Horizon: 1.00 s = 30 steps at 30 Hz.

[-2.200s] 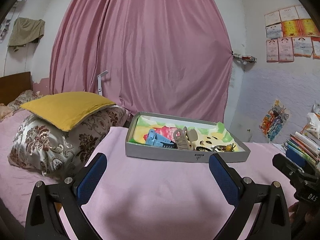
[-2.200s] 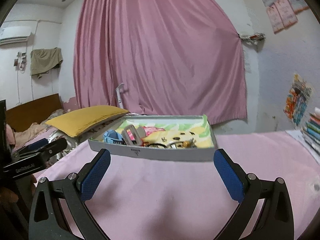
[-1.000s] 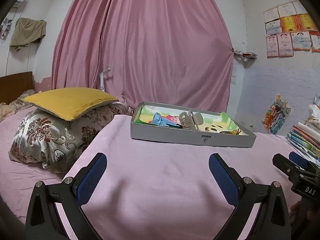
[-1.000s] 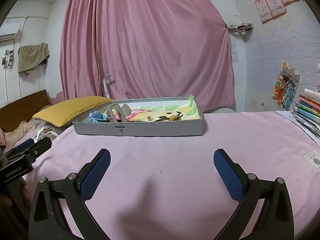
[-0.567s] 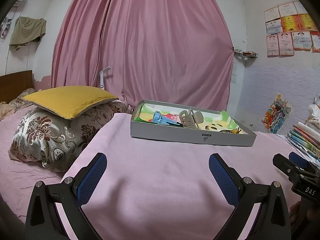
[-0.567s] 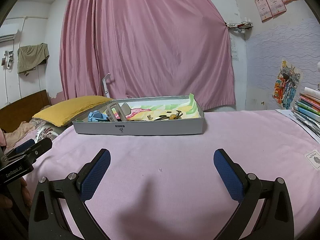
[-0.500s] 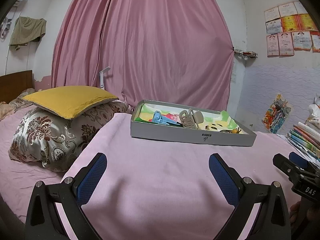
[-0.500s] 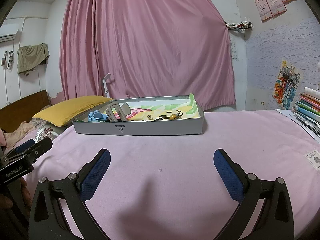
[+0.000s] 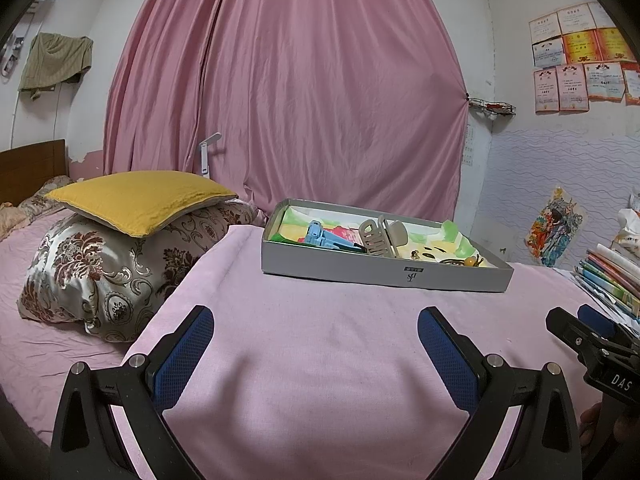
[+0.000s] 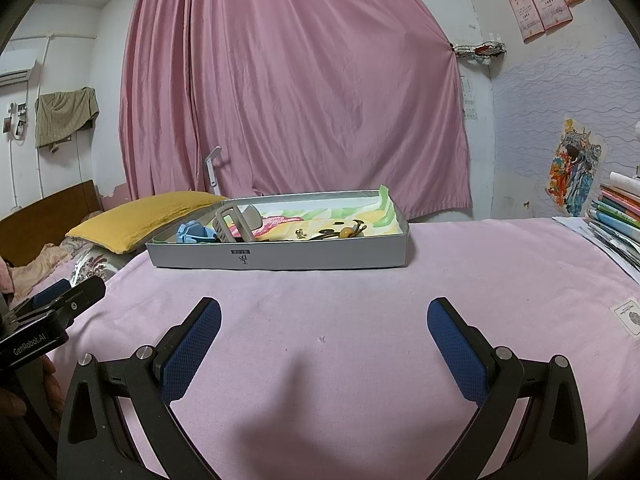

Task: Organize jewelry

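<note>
Box: a shallow grey box (image 9: 386, 276) sits on the pink bedspread (image 10: 340, 320), long side facing both grippers, patterned paper lining its floor.
Contents: a blue clip (image 9: 322, 236) at the box's left end, a beige claw clip (image 9: 380, 236) standing near the middle, and small dark and amber trinkets (image 10: 344, 233) toward the right end; too small to name singly.
Left gripper: the left gripper (image 9: 316, 348) is spread wide with nothing between its blue pads, low over the bedspread.
Right gripper: the right gripper (image 10: 324, 340) is likewise spread and empty.
Direction: from the left gripper the box lies at about 1 o'clock; from the right gripper at about 11 o'clock, running roughly 9-to-3 across its view.
Nearer hand: neither is clearly closer; the blue clip sits on the left gripper's side, the trinkets on the right's.
Stage: everything lies inside the box, which fits items waiting to be sorted or already gathered.
</note>
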Tool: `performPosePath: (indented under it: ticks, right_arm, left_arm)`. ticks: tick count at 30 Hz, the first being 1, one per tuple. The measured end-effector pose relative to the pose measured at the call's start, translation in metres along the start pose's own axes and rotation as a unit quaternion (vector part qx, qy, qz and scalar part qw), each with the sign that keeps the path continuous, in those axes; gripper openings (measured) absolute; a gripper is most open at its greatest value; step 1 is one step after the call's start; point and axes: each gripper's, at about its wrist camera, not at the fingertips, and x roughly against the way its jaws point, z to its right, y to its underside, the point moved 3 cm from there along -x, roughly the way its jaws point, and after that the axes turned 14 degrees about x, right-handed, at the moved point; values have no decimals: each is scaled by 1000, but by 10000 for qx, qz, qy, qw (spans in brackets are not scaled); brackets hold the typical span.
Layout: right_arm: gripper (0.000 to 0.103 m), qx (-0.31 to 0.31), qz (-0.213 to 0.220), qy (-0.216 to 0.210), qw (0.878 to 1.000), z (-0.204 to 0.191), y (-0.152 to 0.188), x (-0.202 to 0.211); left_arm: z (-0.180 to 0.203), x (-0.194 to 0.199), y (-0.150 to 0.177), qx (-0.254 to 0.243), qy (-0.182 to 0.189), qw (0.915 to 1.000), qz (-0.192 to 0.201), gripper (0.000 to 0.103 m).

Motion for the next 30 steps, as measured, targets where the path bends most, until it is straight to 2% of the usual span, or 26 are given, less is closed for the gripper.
performPosePath:
  ticks: [30]
  right_arm:
    - [101,-26,-2,-34,10000,-3,2,-1]
  left_arm:
    - [-1,0,0,-1,-6,10000,-13,102]
